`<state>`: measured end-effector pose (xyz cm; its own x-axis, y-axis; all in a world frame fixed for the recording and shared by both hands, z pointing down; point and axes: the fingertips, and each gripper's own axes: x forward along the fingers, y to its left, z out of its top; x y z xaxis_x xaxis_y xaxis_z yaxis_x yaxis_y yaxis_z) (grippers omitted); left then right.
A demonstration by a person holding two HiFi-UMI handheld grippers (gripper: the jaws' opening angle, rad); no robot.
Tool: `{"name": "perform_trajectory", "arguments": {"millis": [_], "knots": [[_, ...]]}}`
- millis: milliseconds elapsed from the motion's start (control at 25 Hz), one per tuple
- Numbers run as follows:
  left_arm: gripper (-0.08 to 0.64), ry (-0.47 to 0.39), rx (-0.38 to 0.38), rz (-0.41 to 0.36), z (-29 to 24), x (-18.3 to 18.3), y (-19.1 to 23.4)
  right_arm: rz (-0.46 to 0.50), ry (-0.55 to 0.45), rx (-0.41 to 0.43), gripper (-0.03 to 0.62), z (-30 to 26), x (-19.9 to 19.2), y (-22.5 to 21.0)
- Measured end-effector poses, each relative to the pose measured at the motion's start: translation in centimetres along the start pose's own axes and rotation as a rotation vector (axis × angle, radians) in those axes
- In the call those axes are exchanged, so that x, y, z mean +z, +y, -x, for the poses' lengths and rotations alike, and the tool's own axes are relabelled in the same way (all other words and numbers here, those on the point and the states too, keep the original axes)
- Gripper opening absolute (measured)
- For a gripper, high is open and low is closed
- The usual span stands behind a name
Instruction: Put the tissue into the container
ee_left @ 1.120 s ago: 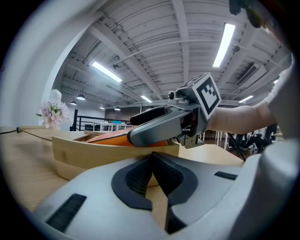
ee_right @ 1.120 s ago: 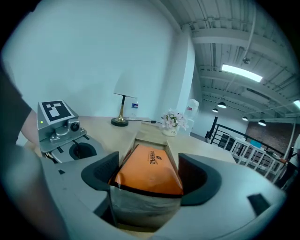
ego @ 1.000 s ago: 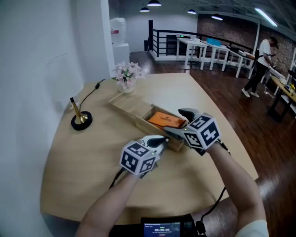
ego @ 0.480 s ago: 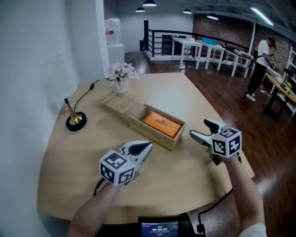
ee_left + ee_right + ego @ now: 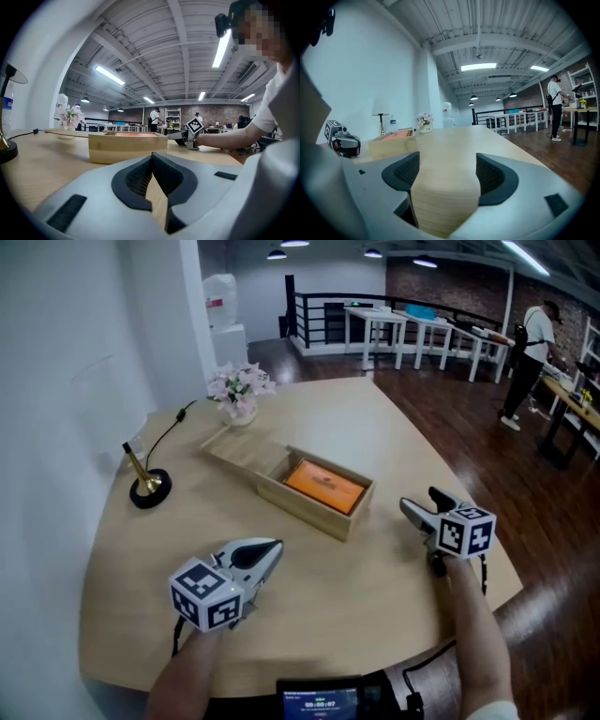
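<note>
The orange tissue pack (image 5: 323,486) is seen lying flat inside the wooden container (image 5: 305,515), near the middle of the round desk (image 5: 375,427), so the placing is judged to be done. The pack is judged light and soft. Its film wrapper is likely smooth and a little slippery, and it would give under pressure rather than break. If it had to be taken up again, it would best be pinched across its narrow width at one end, where the box walls leave room for the jaws. The container is a long, shallow box of pale, matt wood with straight, stiff walls, and it looks heavy enough to stay put. A flat board of the same wood extends from its far end. The desk top is a smooth, light wood grain. The left hand-held gripper (image 5: 270,547) is held low over the desk, short of the box, with its ribbed black pads drawn together at the tips and nothing between them. The right hand-held gripper (image 5: 420,500) is held apart to the right of the box. Its jaws stand moderately apart and are closing, with only bare desk seen between them.
</note>
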<state>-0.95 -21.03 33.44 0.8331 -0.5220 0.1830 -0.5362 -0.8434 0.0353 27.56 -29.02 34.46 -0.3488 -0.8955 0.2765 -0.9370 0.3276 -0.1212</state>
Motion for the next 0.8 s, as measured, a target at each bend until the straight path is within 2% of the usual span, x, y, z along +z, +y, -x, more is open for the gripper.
{"name": "perform_trajectory", "arguments": {"millis": [120, 360, 600, 800], "knots": [[0.005, 0.001, -0.004, 0.0, -0.1, 0.0, 0.1, -0.009, 0.017, -0.007, 0.364, -0.2, -0.2, -0.1], [0.005, 0.004, -0.013, 0.0, -0.1, 0.0, -0.1, -0.004, 0.018, 0.005, 0.354, -0.1, -0.3, 0.0], [0.005, 0.005, -0.032, 0.0, 0.0, 0.0, -0.8, 0.011, 0.022, 0.032, 0.294, 0.0, -0.1, 0.6], [0.005, 0.011, -0.035, 0.005, 0.3, -0.4, -1.1, 0.006, 0.032, 0.036, 0.284, 0.2, -1.0, 0.4]]}}
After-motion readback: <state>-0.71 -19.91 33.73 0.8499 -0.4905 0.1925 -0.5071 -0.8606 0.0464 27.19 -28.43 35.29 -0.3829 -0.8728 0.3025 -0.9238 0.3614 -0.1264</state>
